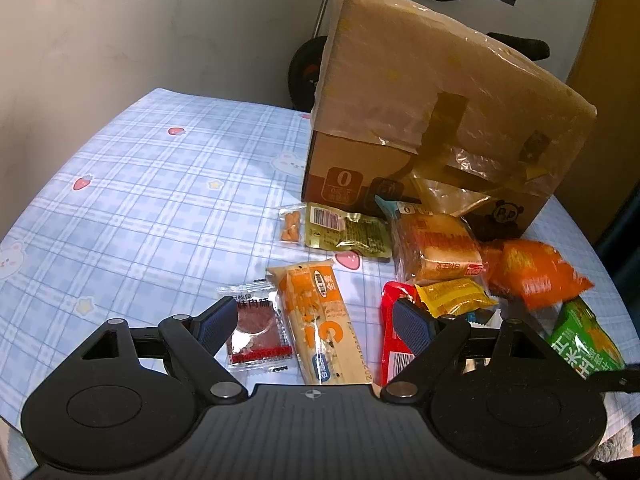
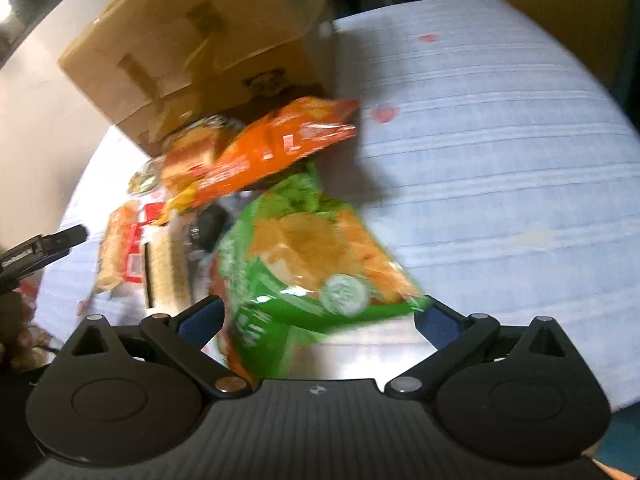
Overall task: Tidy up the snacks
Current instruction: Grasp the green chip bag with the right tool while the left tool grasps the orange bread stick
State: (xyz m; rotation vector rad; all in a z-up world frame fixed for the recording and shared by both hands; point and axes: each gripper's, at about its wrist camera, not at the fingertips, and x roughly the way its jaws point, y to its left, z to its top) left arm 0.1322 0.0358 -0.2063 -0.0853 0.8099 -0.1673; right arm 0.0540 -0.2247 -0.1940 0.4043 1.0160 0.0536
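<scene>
Covering the counter (image 1: 132, 184), blue plaid cloth; white wall beyond. Left tool (image 1: 316, 320) jaws apart over an orange-white snack bar (image 1: 320, 320). Right tool (image 2: 320, 312) jaws apart around a green chip bag (image 2: 296, 248), contact unclear. Cardboard box (image 1: 432, 120) ahead.

Both wrist cameras look steeply down at the checked tablecloth (image 1: 132, 184) from close above. The left faces the cardboard box (image 1: 432, 120); the blurred right views it from the other side. Both share the orange bag (image 1: 532, 268) and green bag (image 2: 304, 256).
</scene>
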